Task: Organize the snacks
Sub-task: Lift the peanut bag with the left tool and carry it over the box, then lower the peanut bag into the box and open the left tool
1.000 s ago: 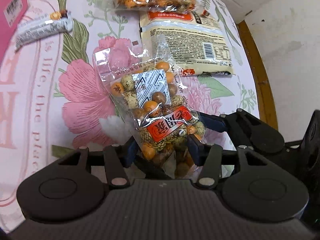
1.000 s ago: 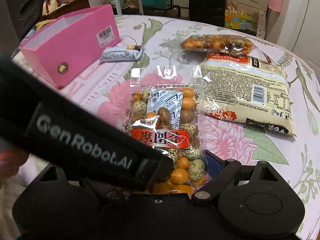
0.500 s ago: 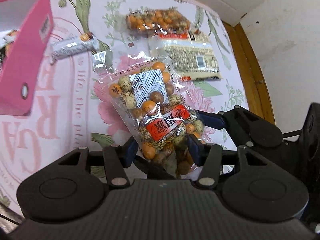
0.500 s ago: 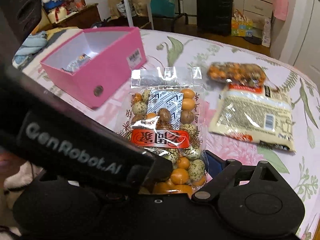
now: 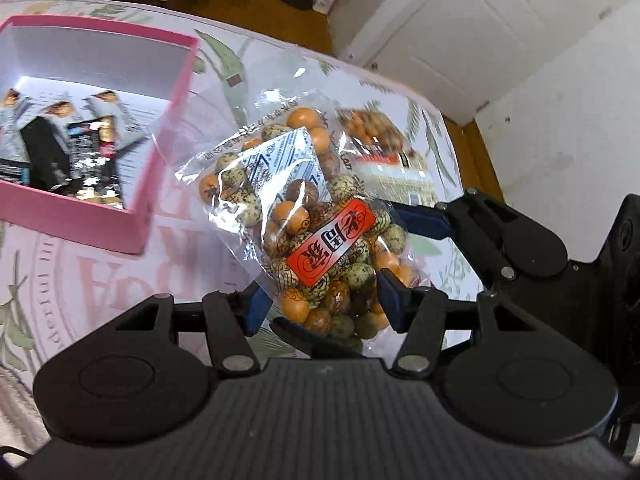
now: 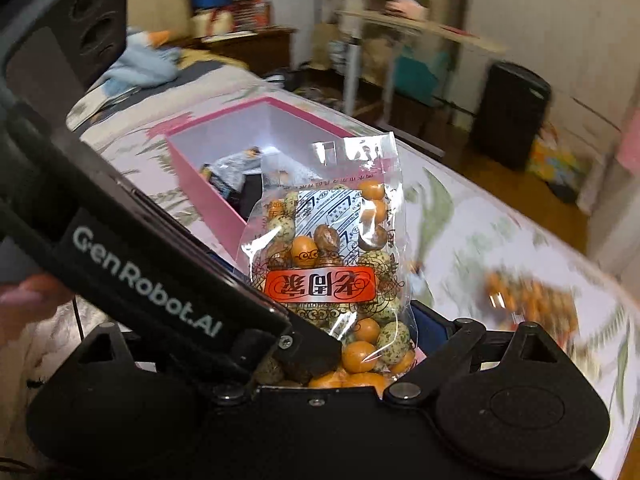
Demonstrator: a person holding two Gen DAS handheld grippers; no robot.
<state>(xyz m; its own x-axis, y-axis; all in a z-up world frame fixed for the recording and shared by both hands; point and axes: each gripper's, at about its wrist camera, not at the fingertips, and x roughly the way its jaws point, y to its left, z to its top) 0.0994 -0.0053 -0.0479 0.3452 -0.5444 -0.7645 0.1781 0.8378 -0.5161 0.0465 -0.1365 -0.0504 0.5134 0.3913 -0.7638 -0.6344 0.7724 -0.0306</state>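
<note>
Clear soft bag (image 5: 316, 224) of loose nuts is light and slippery; both claws, left (image 5: 318, 300) and right (image 6: 376, 344), pinch its full bottom end, a firm place.

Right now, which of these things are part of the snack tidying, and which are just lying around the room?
Part of the job:
nut bag, gripped by both grippers, left and right
pink box
bars in the box
second nut bag on the table

Just lying about:
black suitcase
blue cloth
white door
</note>
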